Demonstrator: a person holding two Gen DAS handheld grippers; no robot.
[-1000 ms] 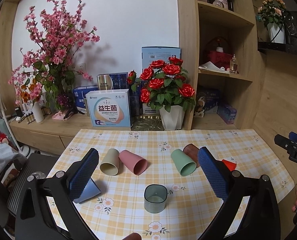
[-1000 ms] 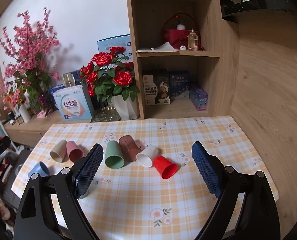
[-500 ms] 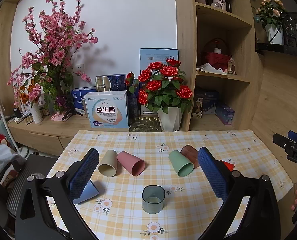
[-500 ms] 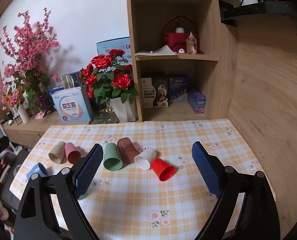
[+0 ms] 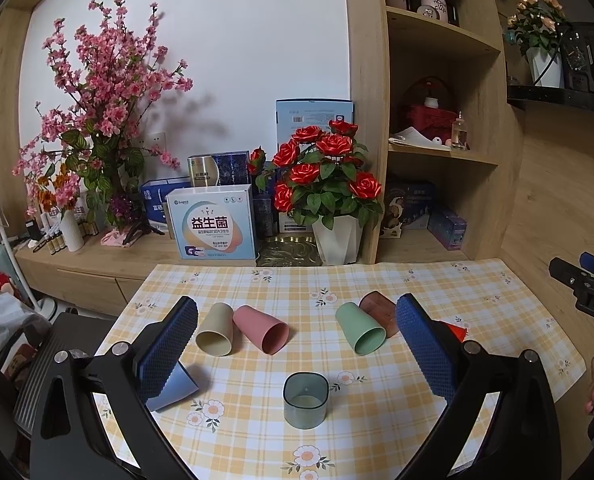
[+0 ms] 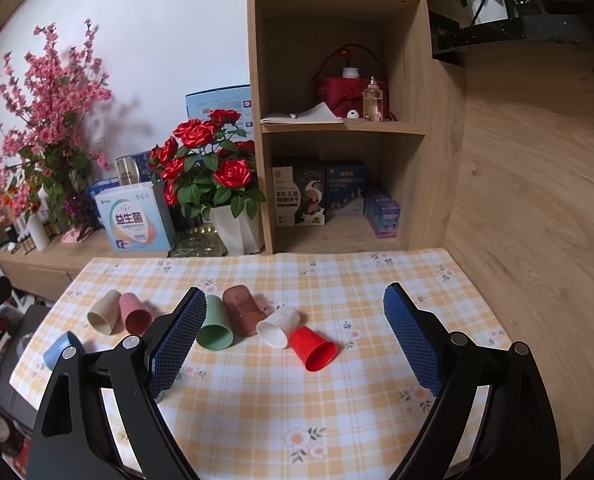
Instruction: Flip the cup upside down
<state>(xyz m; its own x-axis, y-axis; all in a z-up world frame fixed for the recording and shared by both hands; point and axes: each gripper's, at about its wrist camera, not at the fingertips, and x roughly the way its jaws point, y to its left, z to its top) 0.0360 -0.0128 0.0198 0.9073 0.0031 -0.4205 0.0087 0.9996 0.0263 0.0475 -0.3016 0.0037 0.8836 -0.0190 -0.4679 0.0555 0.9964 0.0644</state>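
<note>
Several cups lie on their sides on the checked tablecloth (image 5: 377, 432): beige (image 5: 215, 330), pink (image 5: 261, 330), green (image 5: 361, 330), brown (image 5: 379, 312) and light blue (image 5: 173, 390). A dark teal square cup (image 5: 305, 400) stands upright with its mouth up, between and just beyond the fingers of my open, empty left gripper (image 5: 297, 354). My right gripper (image 6: 295, 340) is open and empty above the table; beyond it lie a white cup (image 6: 277, 326) and a red cup (image 6: 313, 349).
A white pot of red roses (image 5: 329, 196), boxes (image 5: 211, 226) and a pink blossom vase (image 5: 73, 230) stand on the wooden sideboard behind the table. Shelves (image 6: 337, 124) rise at the back right. The other gripper shows at the right edge of the left wrist view (image 5: 589, 292).
Both grippers have drawn back and risen a little, so the table and cups sit slightly lower and smaller in view. No cup has moved.
</note>
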